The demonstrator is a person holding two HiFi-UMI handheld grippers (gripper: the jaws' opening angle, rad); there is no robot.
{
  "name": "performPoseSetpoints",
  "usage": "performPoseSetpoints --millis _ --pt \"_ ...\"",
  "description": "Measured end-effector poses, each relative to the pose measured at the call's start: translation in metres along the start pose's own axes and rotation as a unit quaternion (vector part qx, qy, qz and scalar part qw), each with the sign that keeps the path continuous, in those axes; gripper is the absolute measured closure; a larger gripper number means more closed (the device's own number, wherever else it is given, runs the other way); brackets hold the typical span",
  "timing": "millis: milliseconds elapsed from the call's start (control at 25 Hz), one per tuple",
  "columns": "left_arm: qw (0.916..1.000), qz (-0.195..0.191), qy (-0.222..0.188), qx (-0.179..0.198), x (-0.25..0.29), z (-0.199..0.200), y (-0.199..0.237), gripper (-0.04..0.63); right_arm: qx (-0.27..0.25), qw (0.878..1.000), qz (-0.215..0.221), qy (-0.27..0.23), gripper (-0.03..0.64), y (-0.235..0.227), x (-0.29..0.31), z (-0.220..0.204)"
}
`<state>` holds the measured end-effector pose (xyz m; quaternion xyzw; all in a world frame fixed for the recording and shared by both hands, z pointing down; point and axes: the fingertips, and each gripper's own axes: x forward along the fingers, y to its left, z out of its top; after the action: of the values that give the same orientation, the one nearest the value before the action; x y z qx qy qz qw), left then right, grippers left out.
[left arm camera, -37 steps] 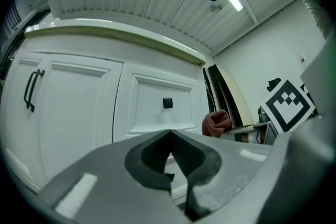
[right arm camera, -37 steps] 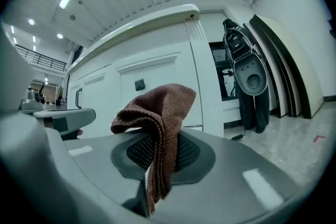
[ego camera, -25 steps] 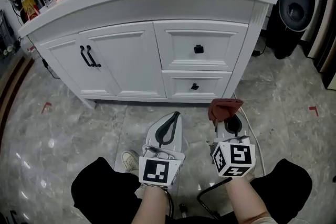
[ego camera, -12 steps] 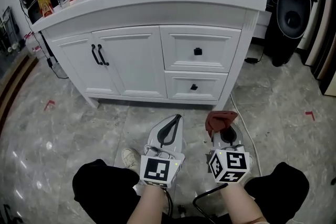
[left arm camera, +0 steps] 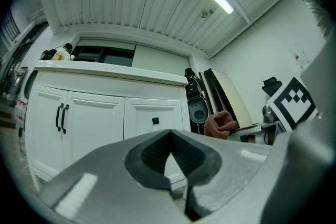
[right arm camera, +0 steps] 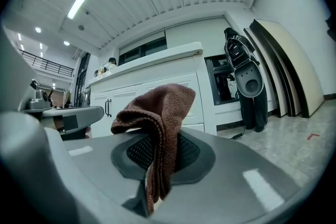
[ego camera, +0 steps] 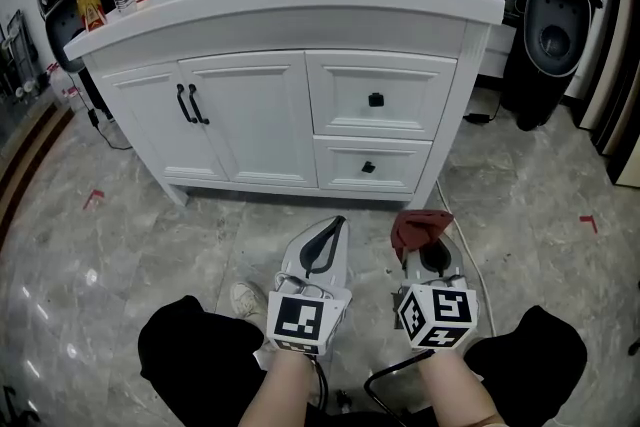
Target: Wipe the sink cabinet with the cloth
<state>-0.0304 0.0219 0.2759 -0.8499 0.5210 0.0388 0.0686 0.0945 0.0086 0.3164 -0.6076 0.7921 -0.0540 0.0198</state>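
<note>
The sink cabinet (ego camera: 300, 115) is white and stands upright on its base, under a white countertop (ego camera: 300, 0) with a curved front edge. Its left half has two panelled doors (ego camera: 215, 120) with black bar handles (ego camera: 190, 103) side by side. Its right half has two stacked drawers (ego camera: 378, 98), each with a small black knob (ego camera: 368, 167). All are shut.

The cloth (right arm camera: 160, 113) is brown terry, folded and bunched. It is pinched in the right gripper (right arm camera: 160, 152), with its top flopping over the jaws. It hangs in front of the cabinet's lower drawer, toward the cabinet's right end and clear of it.
</note>
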Motion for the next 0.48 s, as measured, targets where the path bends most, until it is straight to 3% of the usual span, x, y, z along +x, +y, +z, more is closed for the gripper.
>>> performPoseSetpoints --millis 480 --pt "0.9999 -0.010 0.000 -0.003 0.0005 -0.0045 -0.0078 0.595 0.014 1.000 -0.003 0.002 0.537 -0.0039 -0.0039 0.0006"
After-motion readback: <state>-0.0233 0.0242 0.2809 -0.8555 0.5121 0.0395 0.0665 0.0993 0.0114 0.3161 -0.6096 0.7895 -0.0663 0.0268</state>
